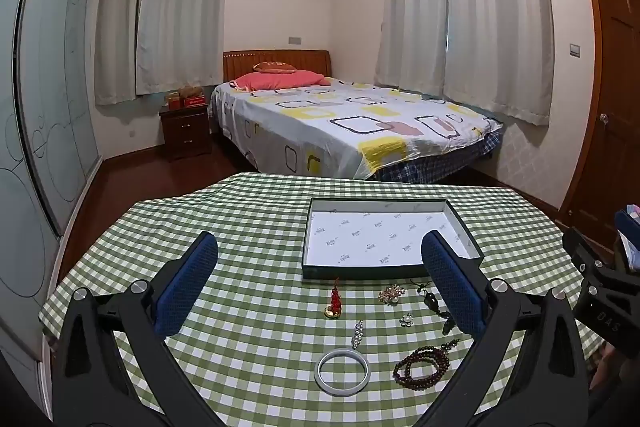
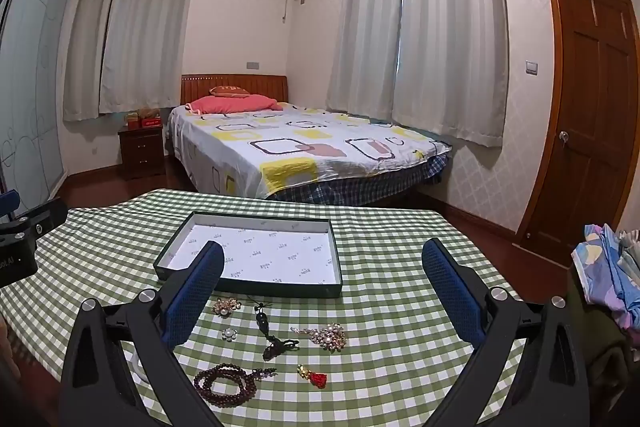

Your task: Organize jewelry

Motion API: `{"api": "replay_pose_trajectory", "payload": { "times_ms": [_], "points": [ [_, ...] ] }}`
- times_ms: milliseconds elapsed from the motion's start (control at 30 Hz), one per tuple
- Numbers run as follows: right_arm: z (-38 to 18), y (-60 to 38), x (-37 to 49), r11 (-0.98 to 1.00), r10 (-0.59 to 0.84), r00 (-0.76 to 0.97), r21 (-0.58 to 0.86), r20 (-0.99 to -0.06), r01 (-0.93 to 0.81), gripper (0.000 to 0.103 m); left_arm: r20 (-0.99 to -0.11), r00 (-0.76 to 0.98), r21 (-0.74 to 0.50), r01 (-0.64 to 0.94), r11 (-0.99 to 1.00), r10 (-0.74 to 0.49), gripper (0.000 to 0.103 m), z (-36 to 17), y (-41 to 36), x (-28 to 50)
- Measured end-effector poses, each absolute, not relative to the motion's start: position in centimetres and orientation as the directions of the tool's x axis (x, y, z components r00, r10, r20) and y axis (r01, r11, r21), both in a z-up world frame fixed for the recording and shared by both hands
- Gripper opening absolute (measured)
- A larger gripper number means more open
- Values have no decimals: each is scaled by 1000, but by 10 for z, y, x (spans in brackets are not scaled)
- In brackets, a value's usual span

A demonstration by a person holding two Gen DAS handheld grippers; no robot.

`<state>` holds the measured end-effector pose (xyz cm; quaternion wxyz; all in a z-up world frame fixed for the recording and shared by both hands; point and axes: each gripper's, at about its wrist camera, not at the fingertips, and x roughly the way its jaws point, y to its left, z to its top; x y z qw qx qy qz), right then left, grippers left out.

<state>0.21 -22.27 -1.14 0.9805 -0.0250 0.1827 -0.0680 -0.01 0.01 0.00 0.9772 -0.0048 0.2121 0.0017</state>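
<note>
An open shallow box [image 1: 360, 271] [image 2: 280, 289] lined with white paper lies on the green checked tablecloth [image 1: 240, 211]. In front of it are scattered a red charm [image 1: 334, 301], a gold brooch [image 1: 391, 294] [image 2: 227, 306], a black pendant [image 1: 432, 301] [image 2: 268, 331], a pearl flower [image 1: 406, 319], a crystal clip [image 1: 357, 334], a white bangle [image 1: 342, 371] and a dark bead bracelet [image 1: 420, 367] [image 2: 226, 385]. A large pearl brooch [image 2: 328, 337] and a second red charm [image 2: 314, 375] lie further right. My left gripper [image 1: 320, 243] and right gripper [image 2: 324, 247] hover above the jewelry, both open and holding nothing.
Beyond the table stand a bed [image 1: 352, 123], a dark nightstand [image 1: 186, 131] and curtained windows. A wooden door [image 2: 592, 107] is on the right wall. Folded fabric [image 2: 608, 275] sits at the right, off the table's edge.
</note>
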Motion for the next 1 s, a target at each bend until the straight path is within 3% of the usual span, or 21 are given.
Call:
{"api": "replay_pose_trajectory", "payload": {
  "times_ms": [1000],
  "points": [
    [-2,-223,-2,990,-137,930,-67,-342,121,96,-420,907,-39,-7,999,-11,99,5,3,-3]
  ]
}}
